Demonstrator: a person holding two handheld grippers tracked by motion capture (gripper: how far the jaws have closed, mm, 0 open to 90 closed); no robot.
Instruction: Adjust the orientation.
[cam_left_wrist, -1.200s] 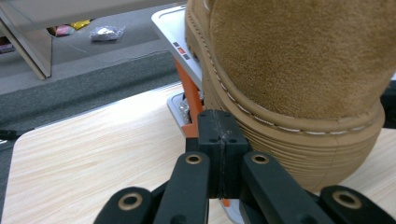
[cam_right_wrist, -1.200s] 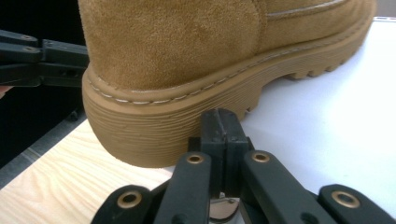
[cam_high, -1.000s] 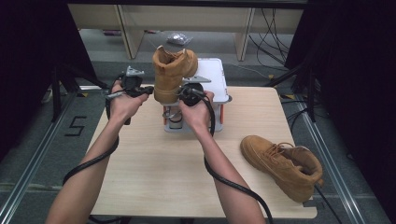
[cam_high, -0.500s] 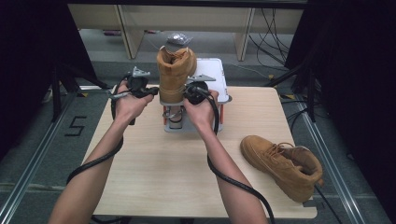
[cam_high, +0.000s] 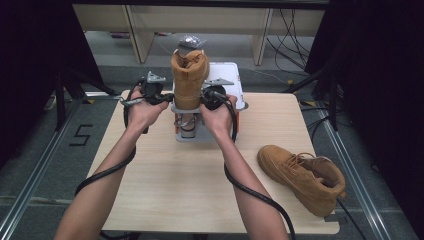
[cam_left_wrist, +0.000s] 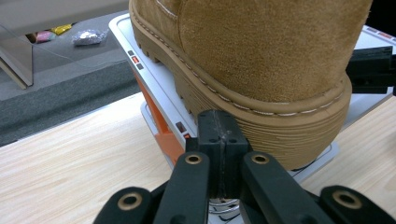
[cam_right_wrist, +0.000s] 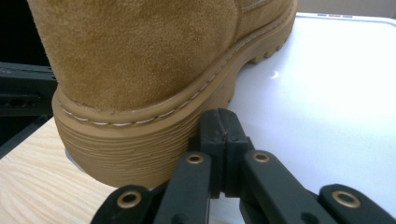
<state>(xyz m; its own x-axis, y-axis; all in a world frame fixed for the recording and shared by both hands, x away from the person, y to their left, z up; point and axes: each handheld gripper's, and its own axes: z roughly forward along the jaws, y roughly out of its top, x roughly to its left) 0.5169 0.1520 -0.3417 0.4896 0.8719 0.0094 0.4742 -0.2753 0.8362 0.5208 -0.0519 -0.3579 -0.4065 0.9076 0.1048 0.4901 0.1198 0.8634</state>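
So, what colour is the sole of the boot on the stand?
The sole of the boot is tan with fine ridges, best seen in the left gripper view.

The light wooden rectangular bench carries two things directly. At its far edge, near the middle, stands a white and grey flat-topped machine with orange sides. On the near right part of the bench lies a tan suede lace-up boot on its side, well apart from the machine.
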